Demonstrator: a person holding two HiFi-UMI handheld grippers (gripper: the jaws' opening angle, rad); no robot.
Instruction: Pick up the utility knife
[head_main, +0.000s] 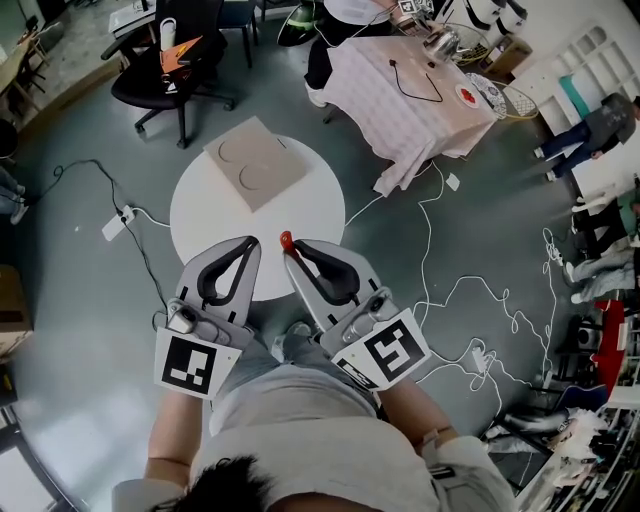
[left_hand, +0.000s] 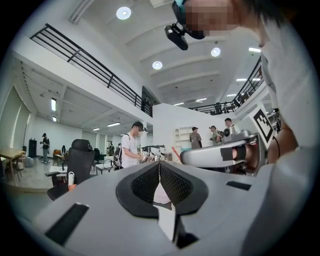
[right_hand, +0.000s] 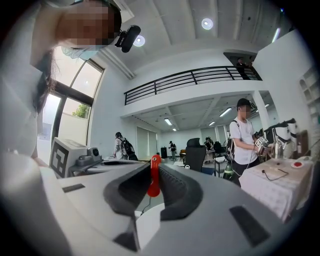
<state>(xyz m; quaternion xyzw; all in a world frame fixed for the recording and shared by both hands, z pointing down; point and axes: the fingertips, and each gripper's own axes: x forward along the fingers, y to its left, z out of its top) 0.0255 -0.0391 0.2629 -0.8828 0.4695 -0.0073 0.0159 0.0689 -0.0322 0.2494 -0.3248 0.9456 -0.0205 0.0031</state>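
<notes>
A slim red utility knife (right_hand: 153, 176) stands upright between the pads of my right gripper (right_hand: 154, 167), which is shut on it. In the head view its red tip (head_main: 285, 240) sticks out just past the right gripper (head_main: 291, 250), held in the air over the near edge of the round white table (head_main: 200, 215). My left gripper (head_main: 252, 244) hangs beside it, shut, with nothing between its pads (left_hand: 159, 170). In the left gripper view the right gripper (left_hand: 176, 156) shows at the right with the red tip (left_hand: 174, 150). Both gripper cameras point level across the room.
A beige board (head_main: 255, 162) with two circle outlines lies on the table's far part. A black office chair (head_main: 165, 75) stands at far left, and a cloth-covered table (head_main: 410, 100) at far right. White cables (head_main: 480, 300) and a power strip (head_main: 117, 222) lie on the floor. People stand around.
</notes>
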